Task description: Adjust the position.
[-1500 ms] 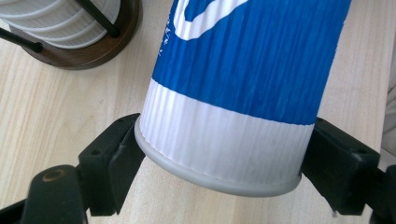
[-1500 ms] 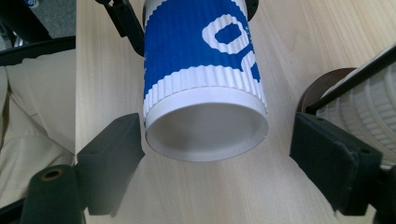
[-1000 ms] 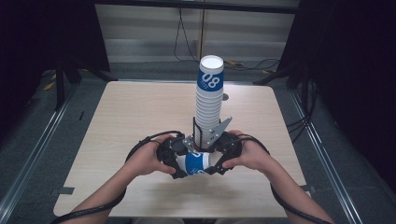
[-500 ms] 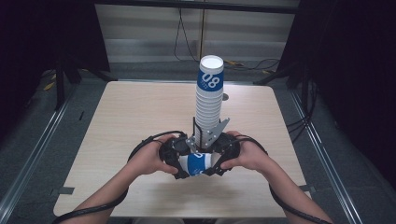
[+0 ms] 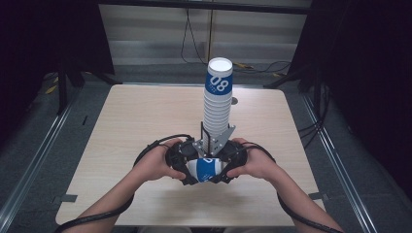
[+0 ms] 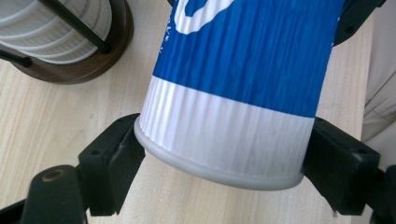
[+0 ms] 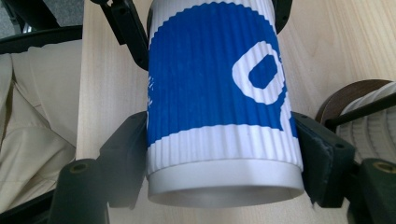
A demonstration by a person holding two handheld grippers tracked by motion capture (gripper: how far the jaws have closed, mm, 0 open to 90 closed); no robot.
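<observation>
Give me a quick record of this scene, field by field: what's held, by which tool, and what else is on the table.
held item: blue and white ribbed paper cup, lying sideways between the hands
left tool: clamped on one end of the cup
right tool: jaws have just closed on the cup's other end
behind the hands: tall cup stack in a holder with a round brown base
surface: pale wooden table
</observation>
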